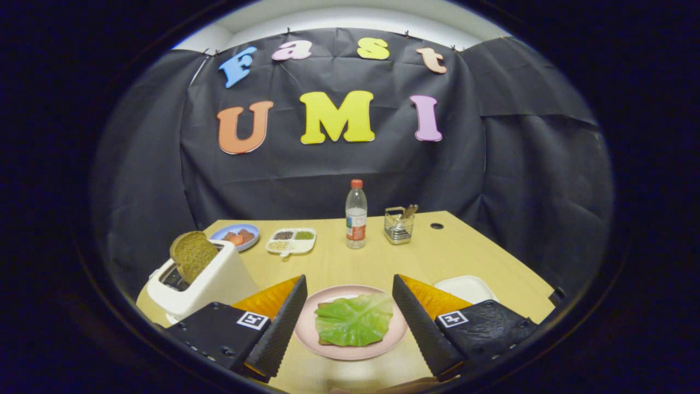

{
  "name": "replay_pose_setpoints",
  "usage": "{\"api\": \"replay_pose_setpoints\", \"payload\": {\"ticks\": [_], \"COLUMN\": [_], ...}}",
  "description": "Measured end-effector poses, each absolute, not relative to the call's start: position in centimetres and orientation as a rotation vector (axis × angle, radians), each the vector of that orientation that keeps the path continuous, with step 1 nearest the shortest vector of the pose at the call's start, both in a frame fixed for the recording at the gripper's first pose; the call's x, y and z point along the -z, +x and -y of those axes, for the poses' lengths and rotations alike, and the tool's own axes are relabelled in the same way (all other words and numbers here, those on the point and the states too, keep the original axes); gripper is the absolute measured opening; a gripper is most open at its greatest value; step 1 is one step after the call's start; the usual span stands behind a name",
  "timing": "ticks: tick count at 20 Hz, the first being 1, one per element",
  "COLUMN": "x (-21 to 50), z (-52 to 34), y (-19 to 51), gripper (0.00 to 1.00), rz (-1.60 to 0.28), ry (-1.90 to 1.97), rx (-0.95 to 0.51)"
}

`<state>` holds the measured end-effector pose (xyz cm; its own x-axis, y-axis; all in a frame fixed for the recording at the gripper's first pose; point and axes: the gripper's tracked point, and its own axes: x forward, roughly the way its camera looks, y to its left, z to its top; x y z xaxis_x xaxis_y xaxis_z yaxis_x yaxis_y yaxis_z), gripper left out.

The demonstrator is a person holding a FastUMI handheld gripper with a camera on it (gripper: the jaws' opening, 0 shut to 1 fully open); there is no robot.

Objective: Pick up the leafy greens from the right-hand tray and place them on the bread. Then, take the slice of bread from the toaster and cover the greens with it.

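The gripper (pixel 350 306) was held wide open and empty, its ridged fingers spread either side of the plate (pixel 395 335). The greens (pixel 354 319), a flat, veined leaf, were laid on the bread (pixel 326 342) between the fingers, so the first step was judged done. The slice (pixel 192 255), coarse, brown and rounded, stood tilted in the toaster (pixel 219 282) at ten o'clock from the plate. It would best be gripped by its raised top edge, flat faces between the fingers, and lifted straight up to clear the smooth slot. The tray (pixel 466 287) lay at two o'clock.
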<state>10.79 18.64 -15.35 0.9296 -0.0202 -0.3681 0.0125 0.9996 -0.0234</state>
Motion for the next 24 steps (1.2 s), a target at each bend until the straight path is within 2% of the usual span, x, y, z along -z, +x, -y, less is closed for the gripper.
{"api": "replay_pose_setpoints", "payload": {"ticks": [12,24], "x": [9.1,15.7], "z": [-34.5,-40.9], "y": [9.5,12.9], "gripper": [0.96,0.96], "rz": [-0.280,-0.434], "ry": [-0.036,-0.055], "rx": [-0.193,-0.173]}}
